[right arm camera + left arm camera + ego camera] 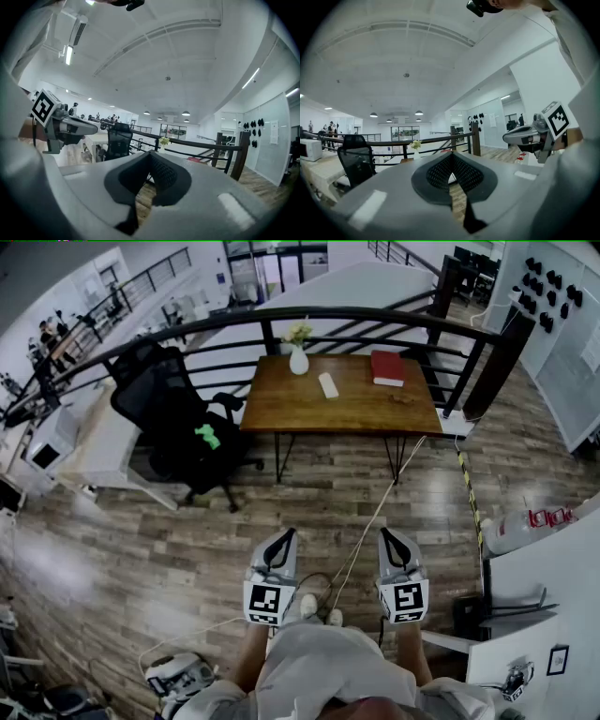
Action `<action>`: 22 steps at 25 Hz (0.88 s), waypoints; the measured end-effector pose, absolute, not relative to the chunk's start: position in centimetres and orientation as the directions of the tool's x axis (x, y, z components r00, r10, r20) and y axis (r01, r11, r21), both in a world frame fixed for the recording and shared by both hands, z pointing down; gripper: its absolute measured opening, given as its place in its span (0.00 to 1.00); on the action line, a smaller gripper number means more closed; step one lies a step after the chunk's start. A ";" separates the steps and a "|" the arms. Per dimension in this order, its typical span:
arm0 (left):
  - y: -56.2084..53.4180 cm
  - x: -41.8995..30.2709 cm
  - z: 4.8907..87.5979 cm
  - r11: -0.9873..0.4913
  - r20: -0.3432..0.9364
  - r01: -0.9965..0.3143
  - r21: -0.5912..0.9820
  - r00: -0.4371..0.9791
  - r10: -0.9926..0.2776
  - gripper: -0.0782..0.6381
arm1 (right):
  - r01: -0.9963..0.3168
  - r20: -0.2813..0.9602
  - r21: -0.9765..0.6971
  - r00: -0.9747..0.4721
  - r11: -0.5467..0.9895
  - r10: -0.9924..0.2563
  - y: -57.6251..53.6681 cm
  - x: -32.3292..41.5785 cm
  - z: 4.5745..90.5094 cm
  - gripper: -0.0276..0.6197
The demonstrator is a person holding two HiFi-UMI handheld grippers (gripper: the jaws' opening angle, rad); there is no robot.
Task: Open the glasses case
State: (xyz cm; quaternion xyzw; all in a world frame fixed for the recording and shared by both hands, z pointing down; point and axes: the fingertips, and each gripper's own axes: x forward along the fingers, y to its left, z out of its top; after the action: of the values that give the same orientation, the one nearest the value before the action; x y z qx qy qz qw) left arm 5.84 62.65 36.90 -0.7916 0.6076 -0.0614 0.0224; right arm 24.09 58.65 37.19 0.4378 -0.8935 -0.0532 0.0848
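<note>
Both grippers idle, held level side by side in front of the person, well short of the table [356, 418]. Left gripper [284, 533]: jaws clenched tip to tip, nothing between them. Right gripper [389, 532]: same, jaws closed on nothing. Glasses case [328, 384] is the white oblong lying flat on the table, well ahead of both grippers and roughly on the line between them; its lid looks closed, and neither gripper is anywhere near it. Beyond the case and a bit left sits a white vase [298, 360] with flowers; a red book [387, 367] lies ahead of the right gripper. Black office chair [178, 418] stands ahead-left of the left gripper, beside the table.
</note>
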 end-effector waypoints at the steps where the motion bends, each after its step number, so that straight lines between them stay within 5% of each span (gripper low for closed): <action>1: 62.9 6.2 36.8 -0.258 0.071 -0.959 -0.117 0.251 -0.965 0.14 | -0.770 0.106 0.171 -0.606 0.615 -0.788 58.8 24.4 37.1 0.05; 22: 58.2 8.4 36.9 -0.257 0.054 -0.958 -0.129 0.252 -0.966 0.14 | -0.779 0.110 0.149 -0.599 0.609 -0.793 54.2 26.2 38.0 0.05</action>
State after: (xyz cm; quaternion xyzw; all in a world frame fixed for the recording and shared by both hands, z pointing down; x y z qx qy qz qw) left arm 8.39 58.24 36.87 -0.7904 0.6086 -0.0611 0.0347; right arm 26.18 54.17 37.95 0.4400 -0.8932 -0.0425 0.0827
